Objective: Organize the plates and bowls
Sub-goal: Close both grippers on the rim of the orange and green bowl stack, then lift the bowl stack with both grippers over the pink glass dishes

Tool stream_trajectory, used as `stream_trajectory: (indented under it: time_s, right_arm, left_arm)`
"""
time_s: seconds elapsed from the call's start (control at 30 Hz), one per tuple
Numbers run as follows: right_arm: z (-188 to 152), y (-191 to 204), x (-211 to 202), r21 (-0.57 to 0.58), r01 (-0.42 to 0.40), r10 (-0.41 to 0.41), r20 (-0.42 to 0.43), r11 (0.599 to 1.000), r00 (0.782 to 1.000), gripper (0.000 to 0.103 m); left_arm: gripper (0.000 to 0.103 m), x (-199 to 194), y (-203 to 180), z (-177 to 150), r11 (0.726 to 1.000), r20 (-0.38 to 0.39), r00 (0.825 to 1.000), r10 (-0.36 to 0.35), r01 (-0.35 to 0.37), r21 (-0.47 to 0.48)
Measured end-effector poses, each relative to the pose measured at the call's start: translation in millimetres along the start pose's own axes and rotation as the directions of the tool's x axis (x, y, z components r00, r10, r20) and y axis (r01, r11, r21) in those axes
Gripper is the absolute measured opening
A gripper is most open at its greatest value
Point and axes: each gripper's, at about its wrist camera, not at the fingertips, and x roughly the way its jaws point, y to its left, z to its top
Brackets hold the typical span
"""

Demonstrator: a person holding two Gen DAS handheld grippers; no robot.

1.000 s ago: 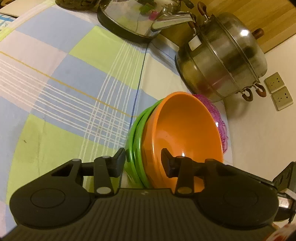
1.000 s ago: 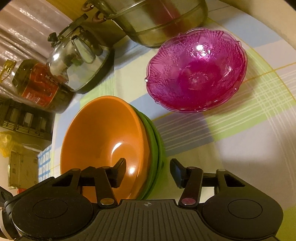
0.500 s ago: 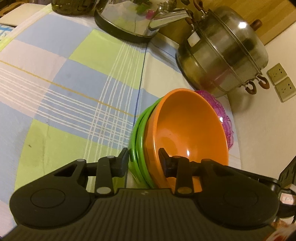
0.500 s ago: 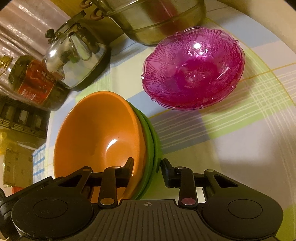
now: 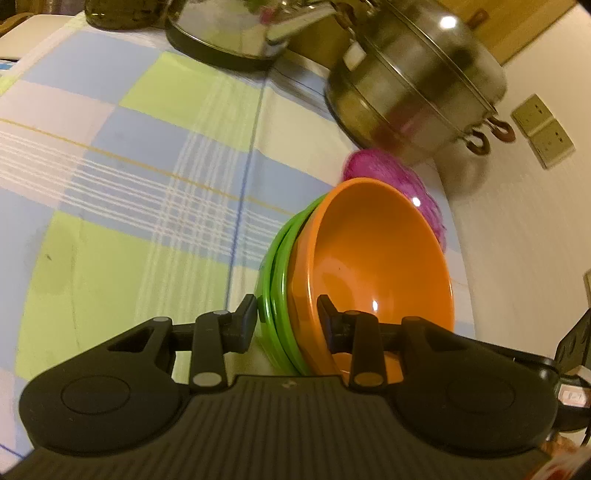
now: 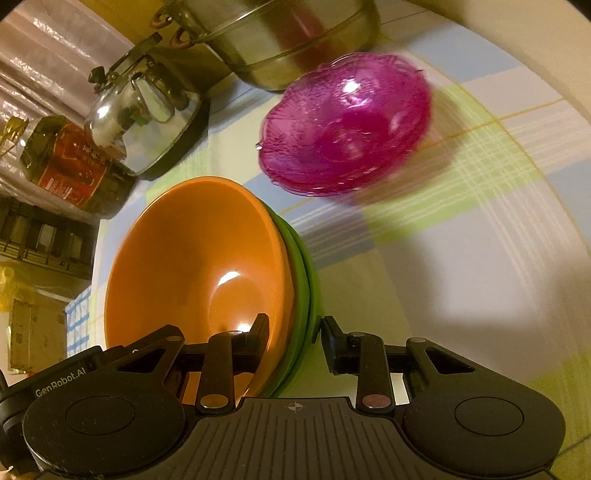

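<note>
An orange bowl [image 5: 369,258] [image 6: 192,266] sits nested in two green bowls [image 5: 275,280] [image 6: 308,291], making one stack tilted on edge above the checked tablecloth [image 5: 129,184]. My left gripper [image 5: 288,317] is shut on the stack's rim, one finger inside the orange bowl and the other outside the green ones. My right gripper [image 6: 295,332] clamps the opposite rim the same way. A pink glass bowl [image 5: 391,173] [image 6: 347,125] rests on the cloth just beyond the stack.
A steel steamer pot [image 5: 413,81] [image 6: 280,40] and a steel kettle [image 5: 229,33] [image 6: 144,114] stand at the back of the table. An oil bottle [image 6: 66,162] lies beside the kettle. Wall sockets [image 5: 543,129] show on the right.
Both grippers' jaws closed onto the stack's rims. The stack now moves with them across the cloth, and the background is blurred.
</note>
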Motion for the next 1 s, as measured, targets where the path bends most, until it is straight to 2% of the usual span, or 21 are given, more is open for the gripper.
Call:
stream_trajectory:
  time_s: [0.53, 1.0]
  right_arm:
    - [-12.2, -54.5, -68.4, 0.037, 0.041, -0.043, 0.058, 0.998, 0.997, 0.031]
    - [-8.2, -82.0, -102.7, 0.057, 0.043, -0.048, 0.098, 0.997, 0.994, 0.031]
  left_arm:
    - [0.031, 0.0, -66.4, -45.9, 0.996, -0.052, 0.997, -0.048, 0.052, 0.078]
    - [0.031, 1.5, -107.5, -55.8, 0.99, -0.066, 0.996, -0.056, 0.064, 0.125]
